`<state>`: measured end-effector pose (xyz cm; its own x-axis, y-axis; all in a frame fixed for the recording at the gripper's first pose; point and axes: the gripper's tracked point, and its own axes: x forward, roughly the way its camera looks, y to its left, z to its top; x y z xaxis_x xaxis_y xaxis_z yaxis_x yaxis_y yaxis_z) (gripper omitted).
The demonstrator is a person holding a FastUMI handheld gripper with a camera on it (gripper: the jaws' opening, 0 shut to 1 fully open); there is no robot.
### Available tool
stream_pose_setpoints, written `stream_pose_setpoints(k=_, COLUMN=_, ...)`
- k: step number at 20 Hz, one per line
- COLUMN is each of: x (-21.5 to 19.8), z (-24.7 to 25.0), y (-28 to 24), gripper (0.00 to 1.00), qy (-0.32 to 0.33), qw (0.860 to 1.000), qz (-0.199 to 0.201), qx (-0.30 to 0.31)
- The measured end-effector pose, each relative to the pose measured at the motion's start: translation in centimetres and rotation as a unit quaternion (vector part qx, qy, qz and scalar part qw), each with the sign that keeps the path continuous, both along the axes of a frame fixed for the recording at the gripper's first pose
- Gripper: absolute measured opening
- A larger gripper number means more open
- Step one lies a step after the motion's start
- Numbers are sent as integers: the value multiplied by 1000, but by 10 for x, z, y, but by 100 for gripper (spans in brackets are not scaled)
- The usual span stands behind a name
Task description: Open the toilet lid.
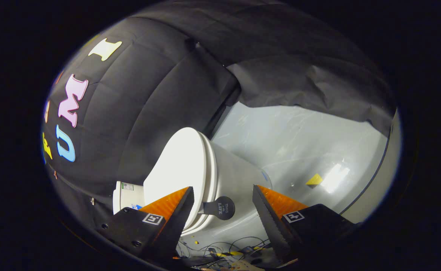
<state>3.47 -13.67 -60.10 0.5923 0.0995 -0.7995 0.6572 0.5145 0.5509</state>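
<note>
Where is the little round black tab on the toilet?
In the gripper view, the round black tab sticks out from the edge of the closed toilet lid, between the open gripper's two fingers and nearer the left one.

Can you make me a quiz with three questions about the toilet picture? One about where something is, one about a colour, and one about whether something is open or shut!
1. Where is the round lift tab?
A. on top of the tank
B. between the two fingers of the tongs, at the lid's edge
C. on the floor by the yellow mark

2. What colour is the toilet lid?
A. white
B. blue
C. yellow

3. How are the tongs?
A. shut on the tab
B. shut on the lid
C. open, gripping nothing

Answers:
1 B: the dark lift tab sticks out from the lid's rim, in the gap between the fingers.
2 A: the toilet lid is plain white and lies closed on the toilet.
3 C: the tongs have their fingers wide apart, one on each side of the tab, pressing nothing.
</note>
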Motion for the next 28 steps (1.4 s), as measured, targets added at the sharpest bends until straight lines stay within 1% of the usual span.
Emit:
stream_pose_setpoints(k=5, x=3, z=-17, y=15, gripper=95, qy=1, qw=998, qz=2, qx=55)
stream_pose_setpoints(k=6, x=2, z=-22, y=18, gripper=88, qy=7, qw=998, qz=-2, qx=64)
stream_pose_setpoints(k=7, x=0, z=-27, y=20, gripper=85, qy=15, qw=997, qz=-7, qx=73)
stream_pose_setpoints(k=8, x=1, z=-31, y=22, gripper=84, qy=13, qw=996, qz=-11, qx=86)
stream_pose_setpoints(k=9, x=3, z=-34, y=23, gripper=76, qy=6, qw=994, qz=-20, qx=103)
stream_pose_setpoints(k=11, x=4, z=-38, y=28, gripper=60, qy=5, qw=991, qz=-24, qx=129)
stream_pose_setpoints(k=13, x=6, z=-39, y=38, gripper=60, qy=-2, qw=988, qz=-19, qx=151)
stream_pose_setpoints(k=14, x=10, z=-44, y=54, gripper=60, qy=-16, qw=987, qz=-14, qx=162)
stream_pose_setpoints(k=15, x=10, z=-38, y=37, gripper=50, qy=-19, qw=987, qz=-32, qx=158)
stream_pose_setpoints(k=17, x=11, z=-37, y=36, gripper=31, qy=-20, qw=986, qz=-32, qx=162)
stream_pose_setpoints(k=18, x=9, z=-38, y=37, gripper=26, qy=-19, qw=987, qz=-23, qx=157)
stream_pose_setpoints(k=19, x=14, z=-29, y=38, gripper=20, qy=-46, qw=985, qz=-30, qx=166)
stream_pose_setpoints(k=20, x=18, z=-32, y=33, gripper=15, qy=-45, qw=984, qz=-40, qx=170)
stream_pose_setpoints(k=21, x=11, z=-28, y=36, gripper=10, qy=-45, qw=983, qz=-43, qx=176)
stream_pose_setpoints(k=28, x=15, z=-28, y=34, gripper=10, qy=-46, qw=984, qz=-40, qx=169)
